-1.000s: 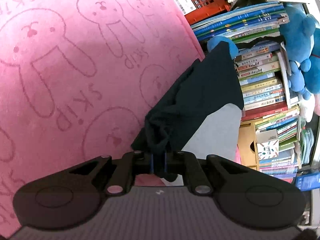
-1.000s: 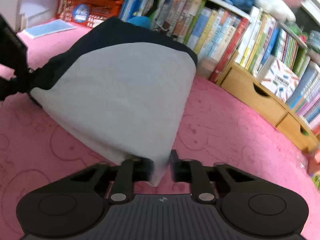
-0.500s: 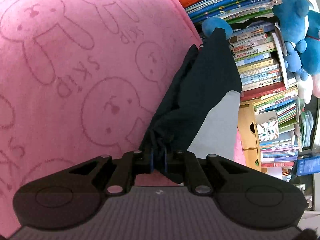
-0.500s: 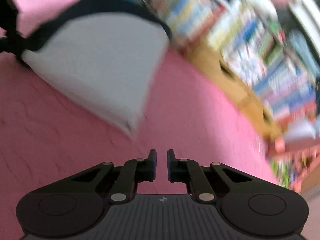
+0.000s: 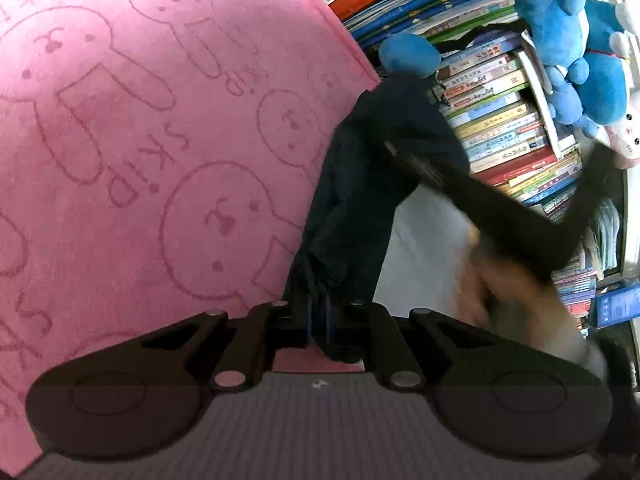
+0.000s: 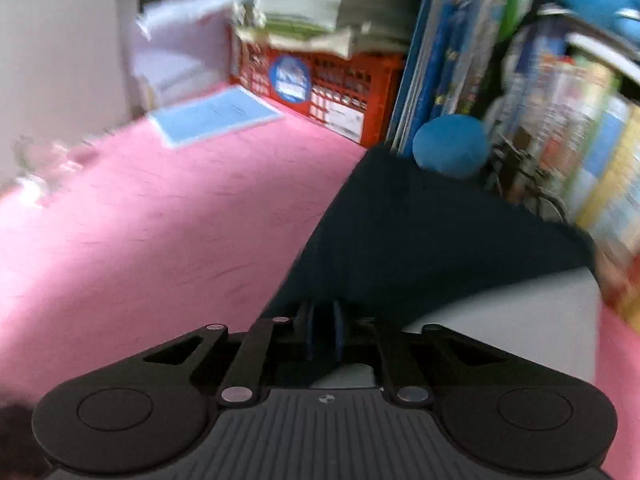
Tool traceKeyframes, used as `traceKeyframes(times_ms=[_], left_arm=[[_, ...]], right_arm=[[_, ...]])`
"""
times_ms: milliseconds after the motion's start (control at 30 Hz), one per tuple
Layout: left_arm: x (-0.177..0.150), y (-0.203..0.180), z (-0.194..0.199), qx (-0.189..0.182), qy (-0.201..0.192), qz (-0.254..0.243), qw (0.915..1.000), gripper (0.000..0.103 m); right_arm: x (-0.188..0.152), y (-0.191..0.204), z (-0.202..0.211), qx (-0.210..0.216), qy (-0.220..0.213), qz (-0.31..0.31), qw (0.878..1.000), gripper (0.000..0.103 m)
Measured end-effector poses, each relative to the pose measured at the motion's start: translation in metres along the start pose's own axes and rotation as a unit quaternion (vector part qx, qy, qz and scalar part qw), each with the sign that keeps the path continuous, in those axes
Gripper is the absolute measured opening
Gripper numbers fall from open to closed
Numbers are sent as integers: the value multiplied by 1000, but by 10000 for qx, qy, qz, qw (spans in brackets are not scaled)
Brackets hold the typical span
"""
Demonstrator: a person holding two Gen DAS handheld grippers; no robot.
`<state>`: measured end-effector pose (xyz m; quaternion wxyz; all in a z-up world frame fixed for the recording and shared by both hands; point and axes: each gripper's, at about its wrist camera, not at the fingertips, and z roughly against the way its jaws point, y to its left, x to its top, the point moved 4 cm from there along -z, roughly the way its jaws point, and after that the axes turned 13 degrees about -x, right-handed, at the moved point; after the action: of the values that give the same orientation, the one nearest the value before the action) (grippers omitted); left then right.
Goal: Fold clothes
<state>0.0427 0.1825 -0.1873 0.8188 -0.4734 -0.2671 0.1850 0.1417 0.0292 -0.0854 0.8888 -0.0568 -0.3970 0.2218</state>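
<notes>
Dark garment (image 5: 352, 200) pinched in left tool (image 5: 319, 320) and right tool (image 6: 324, 332), stretched ahead.

This looks like a child's room at home: a soft pink blanket (image 5: 160, 128) with bunny drawings covers the surface, and along its far edge stand rows of picture books (image 5: 500, 120), blue stuffed toys (image 5: 576, 32), and a red plastic crate (image 6: 320, 84) with papers on top.

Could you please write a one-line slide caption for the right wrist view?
Right gripper shut on the dark edge of a navy-and-grey garment on a pink blanket.
</notes>
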Motion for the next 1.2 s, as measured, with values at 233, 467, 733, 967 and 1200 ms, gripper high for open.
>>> traceKeyframes(times_ms=[233,467,733,967,1200], left_arm=[[0,2,4,-144,-59,112,9998,6],[4,2,4,-178,67,259,9995,6],[8,2,1,-157,302,197,9992,6],[12,-4,-4,14,581,-84,9983,6],[14,-3,-6,37,685,27,9976,6]], right_arm=[[49,-16,-79,-69,341,-294,9990,3],[30,-77,29,-200,-407,-1287,9906,54],[-161,-144,116,-1716,1820,-1772,9519,44],[-202,-177,144,-185,1997,-3790,9034,66],[-189,-163,117,1206,1894,-3535,9081,68]])
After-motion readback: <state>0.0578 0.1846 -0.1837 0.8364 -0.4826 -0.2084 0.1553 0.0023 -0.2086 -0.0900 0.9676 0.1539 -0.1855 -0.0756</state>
